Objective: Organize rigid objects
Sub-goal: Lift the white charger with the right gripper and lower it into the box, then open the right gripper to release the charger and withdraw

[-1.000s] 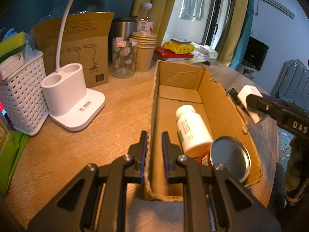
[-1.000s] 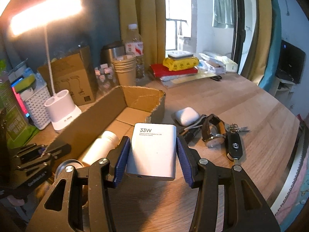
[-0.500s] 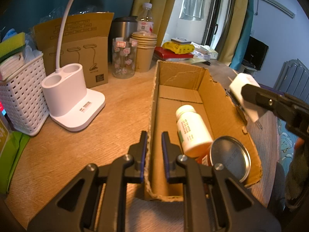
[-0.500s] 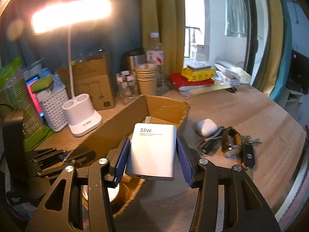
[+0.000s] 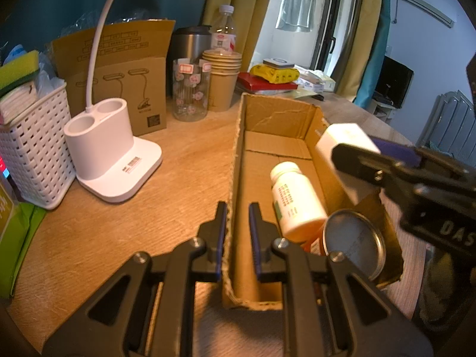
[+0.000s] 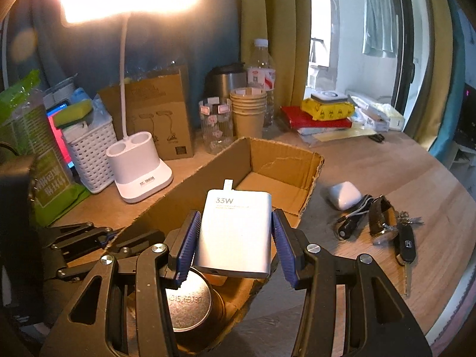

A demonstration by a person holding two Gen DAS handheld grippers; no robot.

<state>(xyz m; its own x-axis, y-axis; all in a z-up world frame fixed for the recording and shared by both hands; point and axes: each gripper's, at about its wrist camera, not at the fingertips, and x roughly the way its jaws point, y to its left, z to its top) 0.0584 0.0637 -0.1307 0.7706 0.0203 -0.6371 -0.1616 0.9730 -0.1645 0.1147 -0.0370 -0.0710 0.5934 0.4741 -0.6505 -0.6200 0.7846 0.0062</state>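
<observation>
An open cardboard box (image 5: 276, 113) (image 6: 285, 160) lies on the wooden table. Inside it lie a white pill bottle (image 5: 297, 196) and a metal can (image 5: 354, 244) (image 6: 187, 306). My left gripper (image 5: 238, 232) is shut on the box's near-left wall. My right gripper (image 6: 235, 238) is shut on a white 33W charger (image 6: 238, 232) and holds it above the box's near end, over the can; the charger also shows in the left wrist view (image 5: 345, 145).
A white desk lamp base (image 5: 110, 154), a white basket (image 5: 32, 145), a brown carton (image 5: 119, 71), a glass jar (image 5: 190, 89) and paper cups (image 5: 221, 80) stand to the left and behind. An earbud case (image 6: 345, 195), watch (image 6: 383, 217) and keys (image 6: 406, 238) lie right of the box.
My right gripper has carried the charger up and left, from beside the box's right wall to above its near end. The left gripper has stayed on the box wall.
</observation>
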